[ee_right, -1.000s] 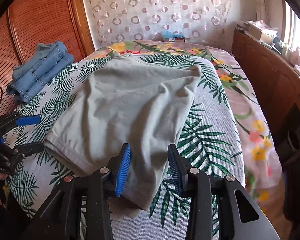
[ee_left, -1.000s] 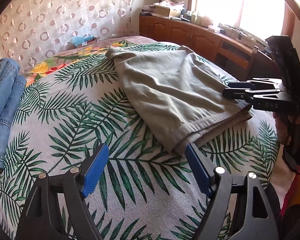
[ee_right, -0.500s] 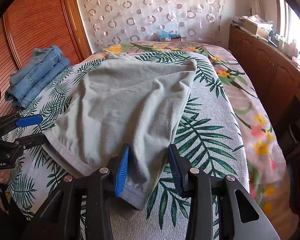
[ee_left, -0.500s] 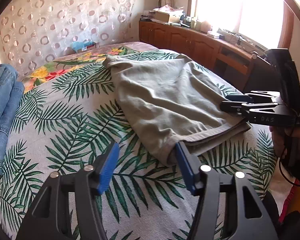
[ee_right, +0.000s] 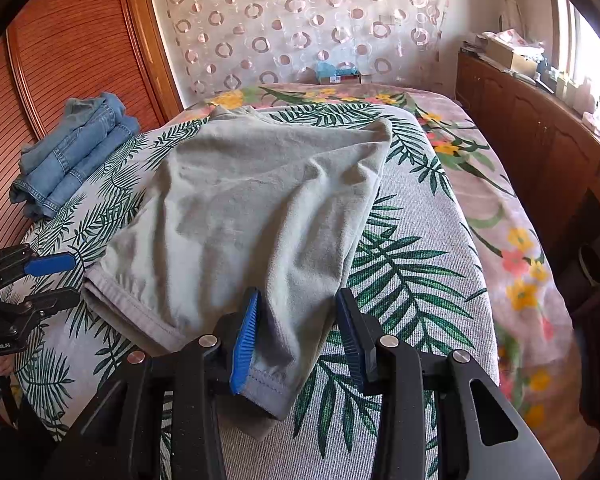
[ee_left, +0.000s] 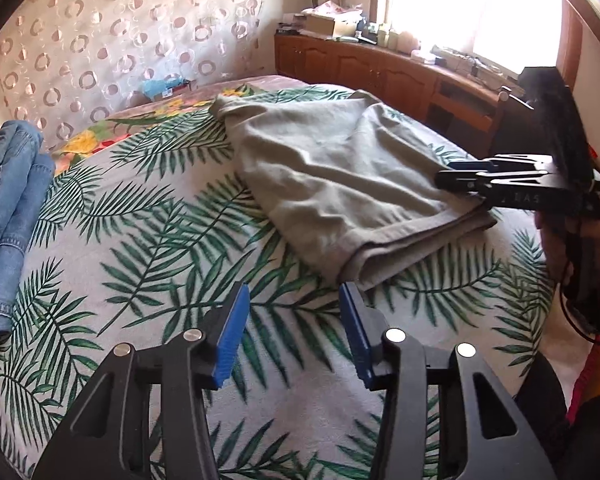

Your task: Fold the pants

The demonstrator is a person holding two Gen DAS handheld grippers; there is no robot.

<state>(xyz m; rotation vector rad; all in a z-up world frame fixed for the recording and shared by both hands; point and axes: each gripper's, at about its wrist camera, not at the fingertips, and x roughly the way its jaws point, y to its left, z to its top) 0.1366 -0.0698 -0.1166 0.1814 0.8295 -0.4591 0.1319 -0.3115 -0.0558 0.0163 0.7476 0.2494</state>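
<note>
Grey pants (ee_left: 340,176) lie folded over on the palm-print bedspread (ee_left: 148,248), hem end toward the cameras, far end up the bed. Step in hand looks like lining up both grippers on the near hem corners for the next fold. Right gripper (ee_right: 296,336) is low at the right corner, jaws apart with the cloth edge lying between the blue pads (ee_right: 245,344), not pinched. Left gripper (ee_left: 292,332) sits just short of the left hem corner, jaws open, nothing held, tilted down at the bedspread. Next move, likely: left eases forward under the corner, both close on all layers, then lift and carry the hem up. Risk: catching the top layer only. Folded jeans (ee_right: 72,152) sit well apart by the wardrobe.
</note>
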